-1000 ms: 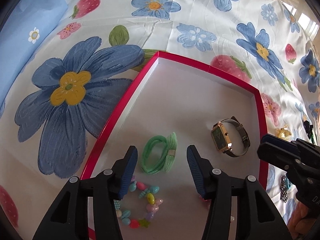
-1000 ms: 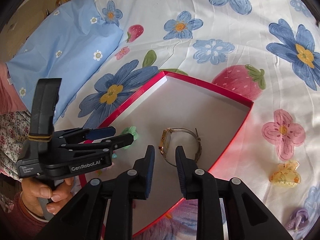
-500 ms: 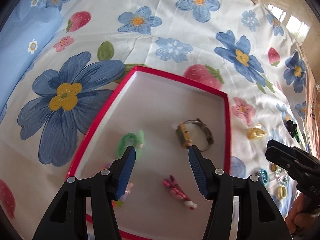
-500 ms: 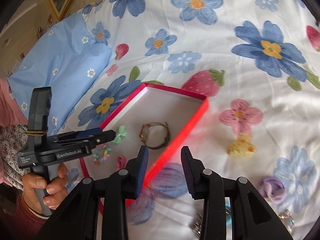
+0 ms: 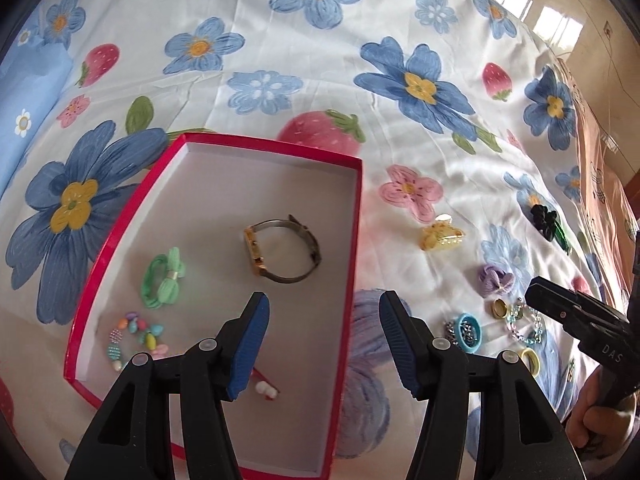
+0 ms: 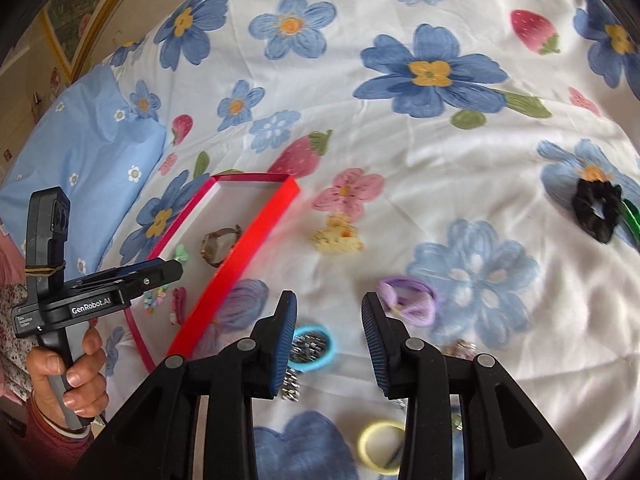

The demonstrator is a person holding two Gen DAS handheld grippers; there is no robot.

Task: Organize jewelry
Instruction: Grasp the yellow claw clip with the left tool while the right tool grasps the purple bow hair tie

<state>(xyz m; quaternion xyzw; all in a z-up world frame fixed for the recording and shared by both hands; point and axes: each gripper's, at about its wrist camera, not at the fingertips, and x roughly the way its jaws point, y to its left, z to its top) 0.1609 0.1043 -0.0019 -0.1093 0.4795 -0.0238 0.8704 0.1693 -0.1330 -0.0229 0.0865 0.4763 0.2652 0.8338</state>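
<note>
A red box [image 5: 224,240] on a floral sheet [image 5: 400,168] holds a green tie [image 5: 162,278], beads [image 5: 136,334] and a watch [image 5: 282,250]; the left gripper [image 5: 324,344] hangs over its right rim, jaws wide, empty; right of it, loose jewelry lies near a teal ring [image 6: 312,346]; the right gripper [image 6: 329,340] hovers there, jaws wide, empty.

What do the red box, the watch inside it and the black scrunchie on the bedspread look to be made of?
Red box: probably cardboard, glossy red outside, matte white inside; thin, straight walls.
Watch: gold-toned metal case that glints; the grey band looks like fine mesh, though unclear.
Black scrunchie: soft, gathered fabric, matte, possibly velvet.
</note>
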